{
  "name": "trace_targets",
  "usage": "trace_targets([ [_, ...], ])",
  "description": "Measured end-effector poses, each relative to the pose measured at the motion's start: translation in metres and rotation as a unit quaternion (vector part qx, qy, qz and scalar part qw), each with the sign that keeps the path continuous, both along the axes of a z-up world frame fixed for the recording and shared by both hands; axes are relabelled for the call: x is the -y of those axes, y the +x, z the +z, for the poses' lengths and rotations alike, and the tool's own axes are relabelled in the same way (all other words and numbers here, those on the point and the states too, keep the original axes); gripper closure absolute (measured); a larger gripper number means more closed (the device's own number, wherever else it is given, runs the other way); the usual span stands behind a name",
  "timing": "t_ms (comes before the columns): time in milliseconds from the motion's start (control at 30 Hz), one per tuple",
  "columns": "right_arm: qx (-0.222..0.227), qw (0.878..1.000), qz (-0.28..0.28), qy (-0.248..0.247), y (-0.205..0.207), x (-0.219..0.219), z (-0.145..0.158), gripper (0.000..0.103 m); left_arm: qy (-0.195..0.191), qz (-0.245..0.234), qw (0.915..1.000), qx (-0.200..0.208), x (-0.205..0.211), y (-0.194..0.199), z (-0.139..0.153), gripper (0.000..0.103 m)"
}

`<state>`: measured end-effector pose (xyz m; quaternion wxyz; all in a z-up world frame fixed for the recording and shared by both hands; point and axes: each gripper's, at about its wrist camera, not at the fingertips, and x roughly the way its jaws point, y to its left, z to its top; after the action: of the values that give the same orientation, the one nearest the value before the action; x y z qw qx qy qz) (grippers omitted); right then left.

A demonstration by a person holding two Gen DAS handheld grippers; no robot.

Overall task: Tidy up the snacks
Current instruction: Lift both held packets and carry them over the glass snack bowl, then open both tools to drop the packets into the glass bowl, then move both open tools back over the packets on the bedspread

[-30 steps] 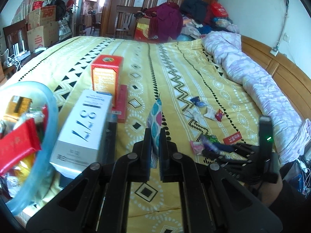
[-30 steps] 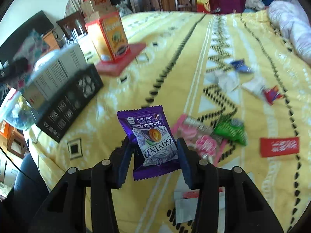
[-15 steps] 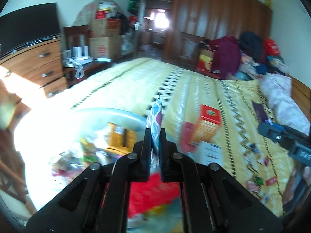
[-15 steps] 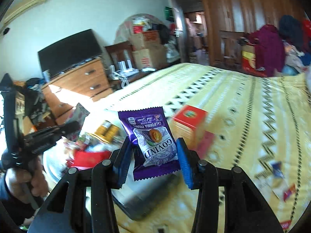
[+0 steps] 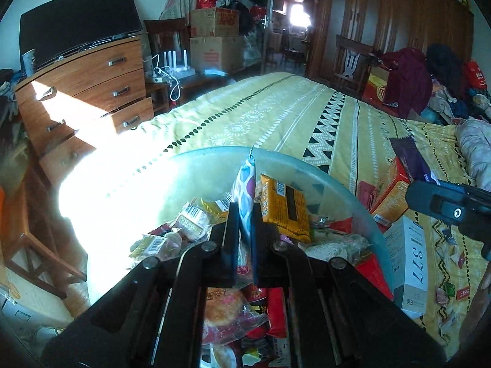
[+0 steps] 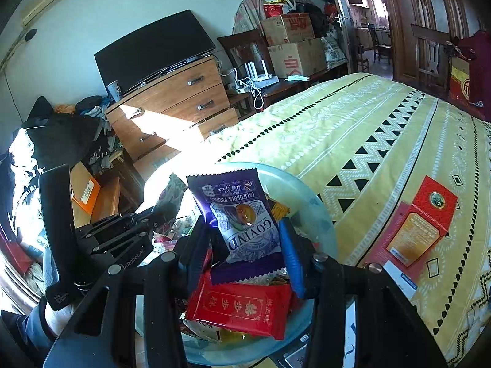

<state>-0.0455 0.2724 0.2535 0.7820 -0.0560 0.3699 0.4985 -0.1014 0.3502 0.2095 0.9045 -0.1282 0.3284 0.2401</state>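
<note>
A pale blue plastic bowl [image 5: 353,196] full of wrapped snacks sits at the near edge of the yellow bed; it also shows in the right wrist view [image 6: 310,190]. My left gripper [image 5: 244,224] is shut on a thin white packet with coloured drops [image 5: 245,184], held upright over the bowl. My right gripper [image 6: 242,239] is shut on a purple prune packet [image 6: 239,211], also over the bowl, above a red packet [image 6: 242,306]. The left gripper shows in the right wrist view [image 6: 165,199], just left of the purple packet.
A white box marked 377 [image 5: 411,263] and an orange-red box [image 5: 389,193] stand right of the bowl on the bed. Loose wrappers [image 5: 454,288] lie further right. A wooden dresser [image 5: 89,92] with a TV stands left of the bed.
Both grippers swung left from the scattered snacks on the bed to above the bowl, each still holding its packet.
</note>
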Motion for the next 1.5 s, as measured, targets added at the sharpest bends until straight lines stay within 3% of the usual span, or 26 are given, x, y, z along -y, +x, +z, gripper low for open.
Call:
trace_targets([
  [500, -0.005, 1.000, 0.015, -0.023, -0.001, -0.038, -0.010, 0.051, -0.016, 0.007, 0.9998, -0.004, -0.016, -0.002, -0.004, 0.095],
  [567, -0.005, 1.000, 0.013, -0.023, -0.001, -0.041, -0.012, 0.047, -0.021, 0.009, 0.9997, -0.005, -0.019, -0.003, -0.005, 0.090],
  [600, -0.004, 1.000, 0.011, -0.023, -0.001, -0.041, -0.011, 0.044, -0.022, 0.012, 0.9997, -0.006, -0.020, -0.003, -0.005, 0.078],
  [633, -0.003, 1.000, 0.010, -0.021, -0.002, -0.041, -0.011, 0.043, -0.020, 0.015, 0.9997, -0.007, -0.020, -0.004, -0.006, 0.057],
  [667, -0.002, 1.000, 0.008, -0.019, -0.003, -0.041, -0.010, 0.043, -0.016, 0.019, 0.9997, -0.006, -0.020, -0.005, -0.005, 0.045],
  [700, -0.001, 1.000, 0.006, -0.017, -0.003, -0.040, -0.008, 0.041, -0.009, 0.024, 0.9997, -0.004, -0.019, -0.007, -0.004, 0.026],
  [733, 0.001, 1.000, 0.003, -0.014, -0.005, -0.038, -0.006, 0.039, -0.001, 0.028, 0.9996, 0.001, -0.017, -0.009, -0.002, 0.018],
  [933, 0.018, 1.000, -0.018, -0.009, -0.009, -0.021, 0.005, 0.038, 0.012, 0.037, 0.9992, 0.002, -0.004, -0.011, 0.008, 0.000],
  [1067, 0.032, 0.999, -0.034, 0.023, -0.022, 0.006, 0.030, 0.037, 0.031, 0.028, 0.9990, 0.017, 0.015, -0.015, 0.026, 0.000],
  [1100, 0.040, 0.998, -0.041, 0.032, -0.027, 0.016, 0.037, 0.033, 0.033, 0.024, 0.9989, 0.021, 0.021, -0.016, 0.031, 0.000],
  [1133, 0.047, 0.997, -0.046, 0.037, -0.031, 0.023, 0.043, 0.020, 0.036, 0.020, 0.9988, 0.025, 0.027, -0.016, 0.036, 0.000],
  [1200, 0.070, 0.994, -0.065, 0.060, -0.043, 0.047, 0.059, 0.010, 0.040, 0.007, 0.9985, 0.037, 0.041, -0.017, 0.047, 0.000],
  [1367, 0.108, 0.987, -0.098, 0.072, -0.060, 0.102, 0.081, 0.008, 0.051, -0.033, 0.9966, 0.055, 0.078, -0.015, 0.061, 0.000],
  [1500, 0.118, 0.980, -0.146, 0.068, -0.069, 0.168, 0.071, 0.005, 0.038, -0.105, 0.9908, 0.075, 0.120, -0.013, 0.062, 0.000],
])
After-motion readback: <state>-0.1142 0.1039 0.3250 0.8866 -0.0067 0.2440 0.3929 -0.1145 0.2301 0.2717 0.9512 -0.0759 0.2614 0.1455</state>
